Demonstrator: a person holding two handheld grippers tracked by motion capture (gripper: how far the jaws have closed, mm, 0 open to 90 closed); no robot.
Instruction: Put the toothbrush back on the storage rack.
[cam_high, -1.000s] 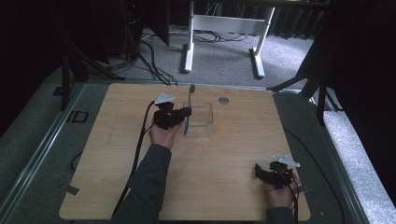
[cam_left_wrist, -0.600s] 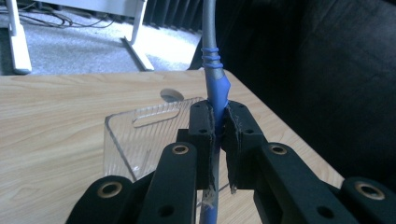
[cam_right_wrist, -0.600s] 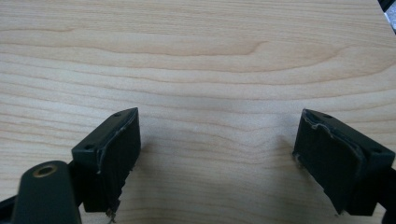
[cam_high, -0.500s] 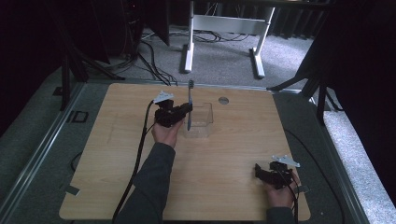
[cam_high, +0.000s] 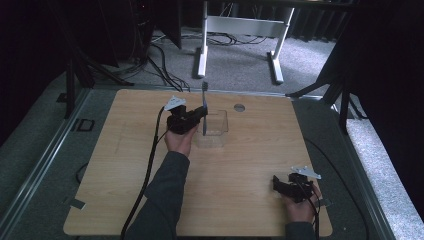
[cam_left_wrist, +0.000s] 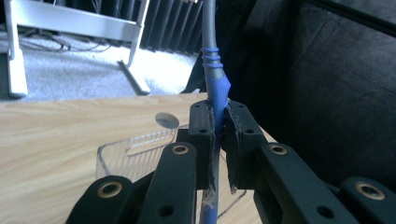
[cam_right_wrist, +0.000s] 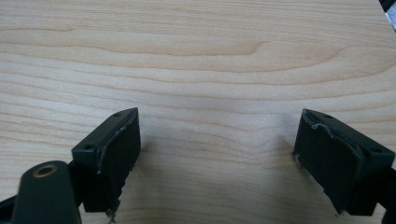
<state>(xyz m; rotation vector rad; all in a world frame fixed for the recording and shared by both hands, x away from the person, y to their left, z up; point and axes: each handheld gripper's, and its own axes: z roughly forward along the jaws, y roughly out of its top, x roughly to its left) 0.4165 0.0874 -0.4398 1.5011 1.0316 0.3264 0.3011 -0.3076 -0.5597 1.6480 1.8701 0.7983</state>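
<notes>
**Figure: Upright tool held over the clear tray, left gripper clamped, right gripper idle**

I am holding a slim tool with a blue rubbery handle and a grey metal shaft (cam_left_wrist: 214, 88) upright in the left gripper (cam_left_wrist: 215, 126). Its black pads are pressing on the blue handle from both sides, so the jaws are closed on the tool. In the high view the tool (cam_high: 204, 102) is standing nearly vertical at the near-left edge of a clear rectangular plastic tray (cam_high: 220, 120), its grey end pointing upward. Whether its lower end is touching the tray floor I cannot tell. The tray (cam_left_wrist: 135, 151) is resting toward the far side of the light wooden table (cam_high: 125, 170), near a small grey round disc (cam_high: 239, 107) set in the tabletop.

The right gripper (cam_right_wrist: 217, 158) is waiting well apart at the near right corner (cam_high: 295, 186), jaws standing wide with bare wood between them.

I judge the step in hand to be carrying the tool at the tray, either lowering it in or lifting it out. The next move is calling for a steady vertical travel, keeping the handle from slipping between the pads and the tip clear of the tray wall.
</notes>
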